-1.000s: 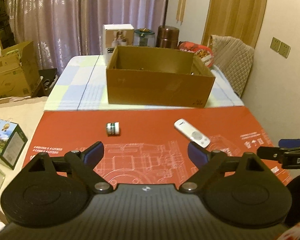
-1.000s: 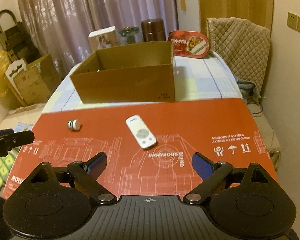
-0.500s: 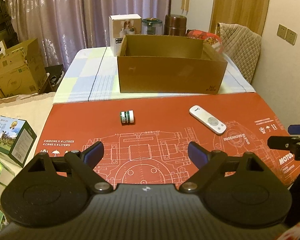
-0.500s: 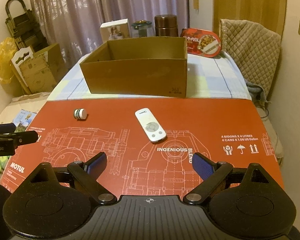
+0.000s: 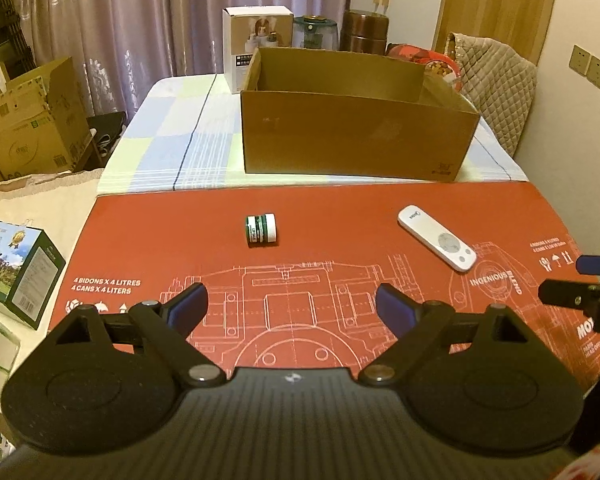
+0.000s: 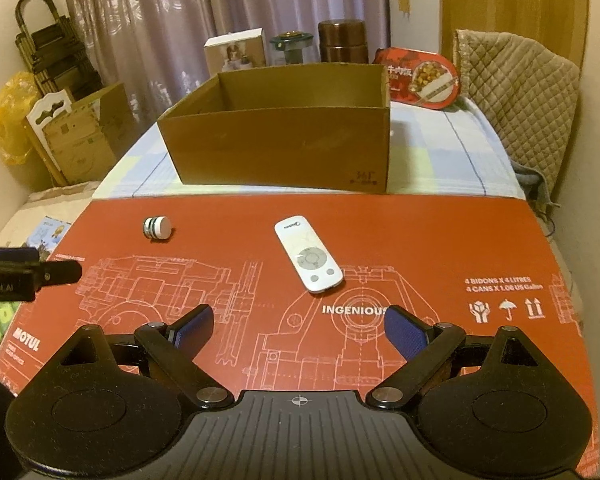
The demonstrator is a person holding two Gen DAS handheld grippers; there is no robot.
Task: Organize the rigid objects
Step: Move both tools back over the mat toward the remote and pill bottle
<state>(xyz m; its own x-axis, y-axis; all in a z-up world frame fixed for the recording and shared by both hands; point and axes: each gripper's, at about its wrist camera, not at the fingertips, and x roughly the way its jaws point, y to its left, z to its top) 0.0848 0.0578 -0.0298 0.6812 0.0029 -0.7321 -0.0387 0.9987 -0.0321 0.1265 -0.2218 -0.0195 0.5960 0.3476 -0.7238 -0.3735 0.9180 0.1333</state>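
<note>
A small green-and-white jar lies on its side on the red printed mat; it also shows in the right wrist view. A white remote lies to its right, also in the right wrist view. An open brown cardboard box stands behind the mat, also in the right wrist view. My left gripper is open and empty, short of the jar. My right gripper is open and empty, short of the remote.
Behind the box stand a white carton, a glass jar, a brown canister and a red food tray. A quilted chair back is at the right. Cardboard boxes stand at the left.
Both grippers have risen and tilted, so the box, jar and remote sit lower and nearer in view. The objects themselves have not moved. Both grippers stay open.
</note>
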